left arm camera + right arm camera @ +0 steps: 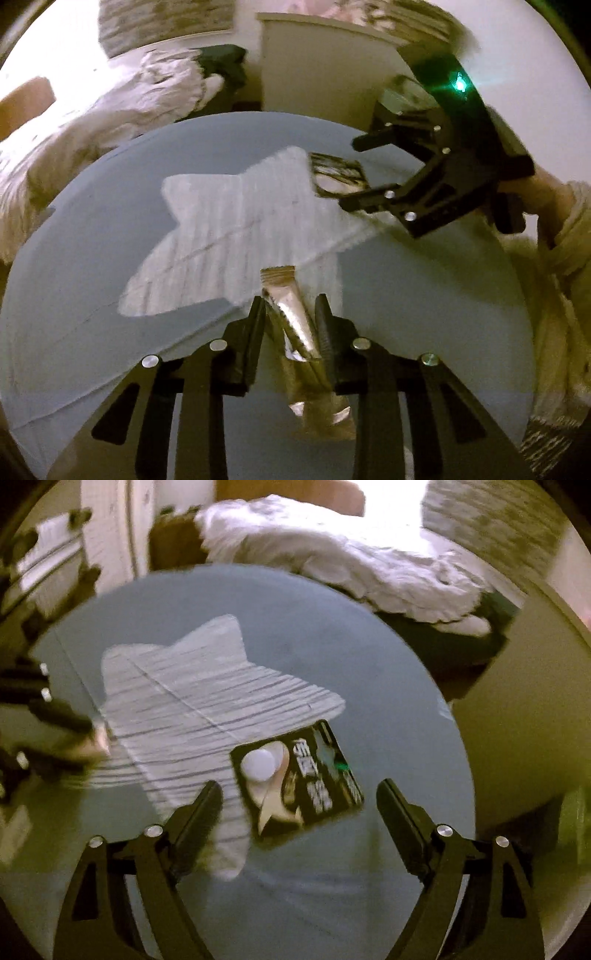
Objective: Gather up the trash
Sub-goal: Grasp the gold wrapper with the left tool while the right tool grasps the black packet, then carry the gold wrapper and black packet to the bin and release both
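Left gripper point(290, 306), jaws closed on a silvery stick wrapper point(295, 325) at the table's near edge: one piece collected. Right gripper point(299, 805), jaws spread wide, hovers over a black sachet point(295, 779) lying flat on the round grey table point(369, 646), not yet grasped. A white star-shaped mat point(207, 709) lies beside it; rumpled bedding point(351, 565) beyond. No bin visible.
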